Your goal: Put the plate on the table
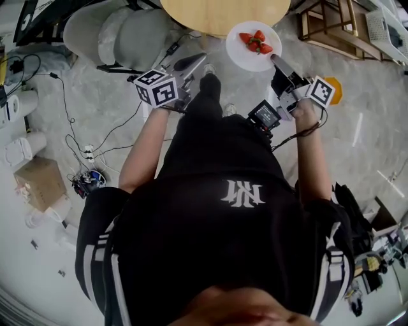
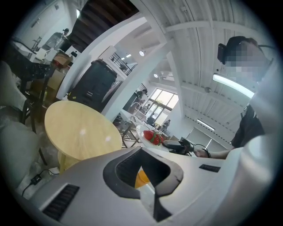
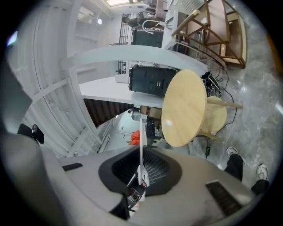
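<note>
Plate (image 1: 245,58), white, with strawberries (image 1: 255,42) on it, held in the air over the floor, just short of the edge of the round wooden bench (image 1: 217,16). Best kept dead level so nothing rolls off. Better to bring it well in over the benchtop before lowering, set it down flat, and only then let go. Right gripper (image 1: 275,60): jaws clenched narrowly on the near rim, plate edge-on between the pads. Left gripper (image 1: 194,62): beside it and apart from the plate, jaws apparently closed together on nothing.
</note>
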Available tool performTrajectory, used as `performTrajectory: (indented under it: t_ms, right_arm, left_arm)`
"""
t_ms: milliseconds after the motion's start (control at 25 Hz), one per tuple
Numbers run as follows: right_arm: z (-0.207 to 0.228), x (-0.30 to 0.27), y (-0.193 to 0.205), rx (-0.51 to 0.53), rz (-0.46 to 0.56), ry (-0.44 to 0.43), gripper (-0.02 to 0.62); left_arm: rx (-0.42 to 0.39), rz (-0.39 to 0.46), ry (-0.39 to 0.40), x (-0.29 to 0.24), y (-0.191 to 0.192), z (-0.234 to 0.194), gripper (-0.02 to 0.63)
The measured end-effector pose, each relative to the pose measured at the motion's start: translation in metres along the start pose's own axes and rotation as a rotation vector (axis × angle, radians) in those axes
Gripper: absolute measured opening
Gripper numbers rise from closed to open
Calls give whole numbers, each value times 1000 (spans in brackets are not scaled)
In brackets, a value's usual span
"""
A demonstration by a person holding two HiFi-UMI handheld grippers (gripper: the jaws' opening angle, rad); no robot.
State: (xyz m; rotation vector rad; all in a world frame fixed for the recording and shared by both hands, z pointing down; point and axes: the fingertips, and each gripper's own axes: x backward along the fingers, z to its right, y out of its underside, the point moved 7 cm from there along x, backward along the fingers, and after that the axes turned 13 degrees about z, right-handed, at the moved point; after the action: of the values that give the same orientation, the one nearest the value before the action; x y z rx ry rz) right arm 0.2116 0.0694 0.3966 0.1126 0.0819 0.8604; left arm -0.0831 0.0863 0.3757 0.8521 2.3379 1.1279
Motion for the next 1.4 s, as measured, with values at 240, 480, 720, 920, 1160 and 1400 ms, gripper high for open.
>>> performTrajectory:
  t_ms: [240, 480, 720, 920, 1160, 1400]
  right_arm:
    - [-18, -38, -39, 6, 35, 12, 26]
    - [-11, -100, -60, 23, 41, 46, 26]
    - [-16, -160, -77, 36, 46, 78, 26]
    - [-20, -195, -93, 39, 58, 102, 26]
    - [-19, -217, -112, 65, 88, 93, 26]
    - [-18, -219, -114, 61, 63, 87, 26]
  left_arm:
    - [24, 19, 24, -38, -40, -24, 12]
    - [51, 0, 46, -73, -70, -82, 12]
    - [68, -16, 86, -98, -105, -127, 12]
    - [95, -20, 106, -119, -124, -159, 12]
    - [99, -20, 123, -132, -134, -183, 12]
    - [99, -18, 122, -142, -131, -181, 12]
